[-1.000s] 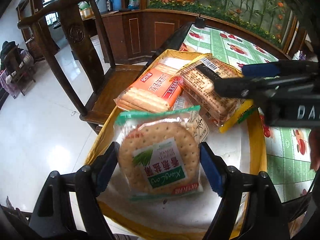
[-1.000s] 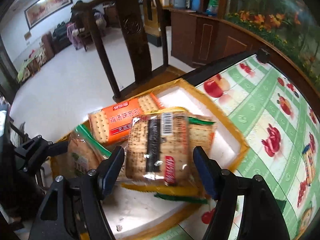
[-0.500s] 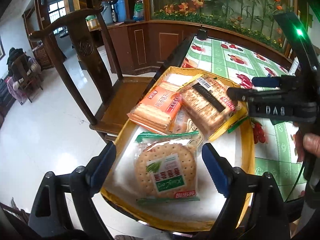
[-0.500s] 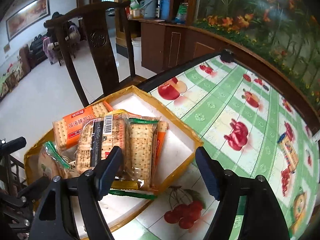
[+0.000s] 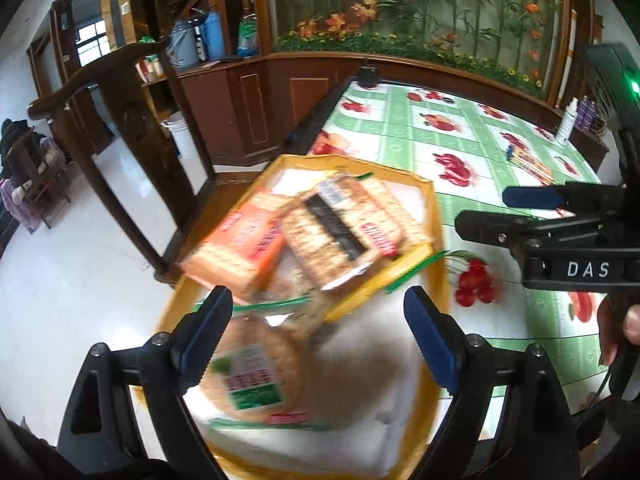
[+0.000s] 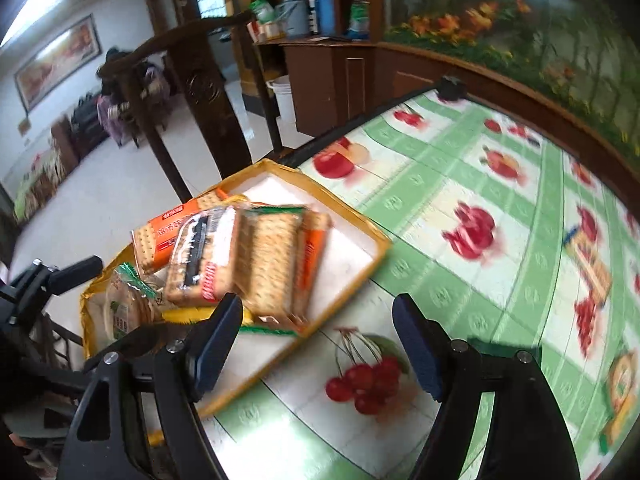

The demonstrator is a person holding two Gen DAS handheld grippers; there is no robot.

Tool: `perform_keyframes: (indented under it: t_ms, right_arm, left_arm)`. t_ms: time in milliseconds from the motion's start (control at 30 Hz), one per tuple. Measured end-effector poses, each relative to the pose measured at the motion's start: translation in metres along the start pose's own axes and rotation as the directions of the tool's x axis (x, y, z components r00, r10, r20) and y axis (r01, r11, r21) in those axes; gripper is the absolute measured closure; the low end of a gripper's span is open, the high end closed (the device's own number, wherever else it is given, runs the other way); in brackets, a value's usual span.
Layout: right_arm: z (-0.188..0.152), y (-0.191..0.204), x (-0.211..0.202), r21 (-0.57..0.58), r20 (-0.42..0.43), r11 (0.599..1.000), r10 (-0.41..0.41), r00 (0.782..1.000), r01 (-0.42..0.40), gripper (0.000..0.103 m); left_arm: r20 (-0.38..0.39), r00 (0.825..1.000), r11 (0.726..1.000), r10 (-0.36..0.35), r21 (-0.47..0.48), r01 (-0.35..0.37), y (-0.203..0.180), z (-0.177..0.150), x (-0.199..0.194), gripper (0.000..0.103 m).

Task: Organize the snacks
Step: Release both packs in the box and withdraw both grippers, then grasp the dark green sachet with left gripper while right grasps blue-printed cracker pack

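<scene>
Snack tray, yellow-rimmed (image 5: 434, 216), on fruit-print desk (image 6: 460, 208)
Holds round cracker pack (image 5: 252, 364) at 6 o'clock, orange pack (image 5: 236, 244) at 10. Left claw (image 5: 318, 344) and right claw (image 6: 318, 344) both spread, empty.

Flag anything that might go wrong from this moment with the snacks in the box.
1. The yellow-rimmed box sits at the table's edge, beside the chair; a nudge might tip it off.
2. The cracker packs lie loosely stacked and tilted, so they may slide.
3. One snack lies far across the tablecloth and could be missed.
</scene>
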State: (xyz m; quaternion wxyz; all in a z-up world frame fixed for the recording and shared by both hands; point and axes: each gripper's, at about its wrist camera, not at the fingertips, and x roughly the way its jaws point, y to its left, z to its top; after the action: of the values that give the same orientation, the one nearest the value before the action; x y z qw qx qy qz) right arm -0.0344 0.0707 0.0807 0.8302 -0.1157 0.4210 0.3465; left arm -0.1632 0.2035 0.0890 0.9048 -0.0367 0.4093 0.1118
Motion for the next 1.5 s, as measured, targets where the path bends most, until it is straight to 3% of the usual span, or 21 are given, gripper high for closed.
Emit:
perform_keyframes:
  t_ms: [367, 633, 767, 867, 967, 1100, 1200, 1333, 1433, 1500]
  right_arm:
    - [-0.055, -0.106, -0.034, 0.189, -0.029, 0.973, -0.128, 0.991, 0.131, 0.025]
    - [-0.098, -0.177, -0.056, 0.31, -0.084, 0.924, -0.208, 0.974, 0.224, 0.025]
    - [-0.112, -0.201, -0.064, 0.357, -0.088, 0.905, -0.213, 0.973, 0.23, 0.025]
    - [-0.119, -0.213, -0.072, 0.381, -0.08, 0.897, -0.208, 0.975, 0.223, 0.025]
    - [-0.122, -0.223, -0.077, 0.404, -0.063, 0.891, -0.199, 0.978, 0.207, 0.025]
    - [-0.124, -0.235, -0.078, 0.423, -0.059, 0.883, -0.199, 0.978, 0.205, 0.024]
    - [-0.123, -0.242, -0.076, 0.436, -0.06, 0.876, -0.199, 0.978, 0.205, 0.024]
    - [-0.119, -0.249, -0.072, 0.443, -0.059, 0.875, -0.191, 0.98, 0.197, 0.024]
    - [-0.112, -0.252, -0.067, 0.435, -0.056, 0.882, -0.177, 0.983, 0.184, 0.024]
    - [-0.103, -0.254, -0.064, 0.414, -0.057, 0.891, -0.18, 0.982, 0.187, 0.024]
  left_arm:
    - [-0.035, 0.995, 0.988, -0.096, 0.117, 0.1, -0.08, 0.017, 0.017, 0.015]
    - [-0.118, 0.969, 0.947, -0.216, 0.217, 0.237, -0.154, 0.036, 0.044, 0.015]
    - [-0.21, 0.934, 0.875, -0.288, 0.339, 0.346, -0.196, 0.049, 0.068, 0.015]
    - [-0.268, 0.909, 0.795, -0.318, 0.447, 0.41, -0.223, 0.056, 0.086, 0.015]
    - [-0.318, 0.893, 0.724, -0.318, 0.527, 0.445, -0.244, 0.056, 0.099, 0.015]
    - [-0.372, 0.877, 0.602, -0.304, 0.638, 0.48, -0.261, 0.051, 0.107, 0.015]
    - [-0.409, 0.86, 0.539, -0.305, 0.67, 0.51, -0.267, 0.048, 0.114, 0.015]
    - [-0.446, 0.842, 0.503, -0.303, 0.676, 0.539, -0.27, 0.049, 0.125, 0.015]
    - [-0.453, 0.842, 0.499, -0.292, 0.679, 0.538, -0.272, 0.051, 0.136, 0.015]
    - [-0.475, 0.824, 0.501, -0.308, 0.655, 0.565, -0.273, 0.054, 0.141, 0.015]
